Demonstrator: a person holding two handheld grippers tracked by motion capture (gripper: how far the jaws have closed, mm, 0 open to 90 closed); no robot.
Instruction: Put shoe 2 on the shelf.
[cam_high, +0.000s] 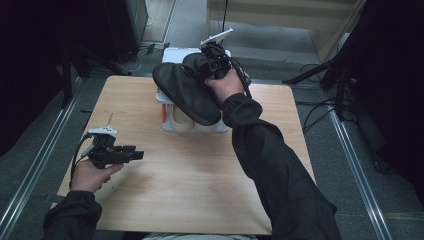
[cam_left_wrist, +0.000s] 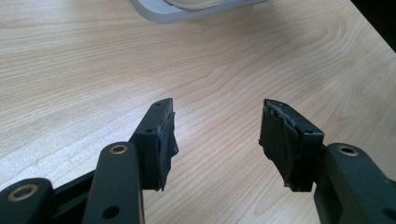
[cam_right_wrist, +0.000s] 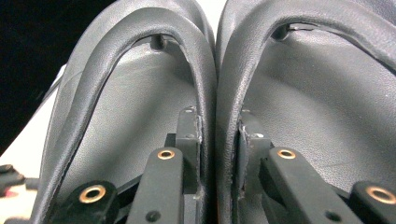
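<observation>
At the far edge of the desk (cam_high: 200, 170), the right claw (cam_high: 212, 67) holds a pair of black sandals (cam_high: 187, 92) up over a white basket (cam_high: 170, 125). In the right gripper view the two jaws are closed on the straps where the two sandals (cam_right_wrist: 210, 93) meet, one jaw inside each sandal, pinching the two inner straps together between the pads. From above, the sandals hang side by side, soles toward the person, the nearer one tilting down across the basket's top so that its heel end covers part of the rim. Whether it rests on the basket or hangs just clear of it, I cannot tell. Pale rolled things (cam_high: 182, 120) stand inside the basket below the sandal. The right sleeve (cam_high: 270, 150) reaches diagonally across the desk to get there. Well apart from all this, near the left edge of the desk, the left claw (cam_high: 132, 155) hovers low over the bare wood, pointing to the right. Its jaws stand wide with nothing between them, and in its own view the pads (cam_left_wrist: 166, 140) frame only wood grain, with a corner of the basket (cam_left_wrist: 163, 14) at the top.
</observation>
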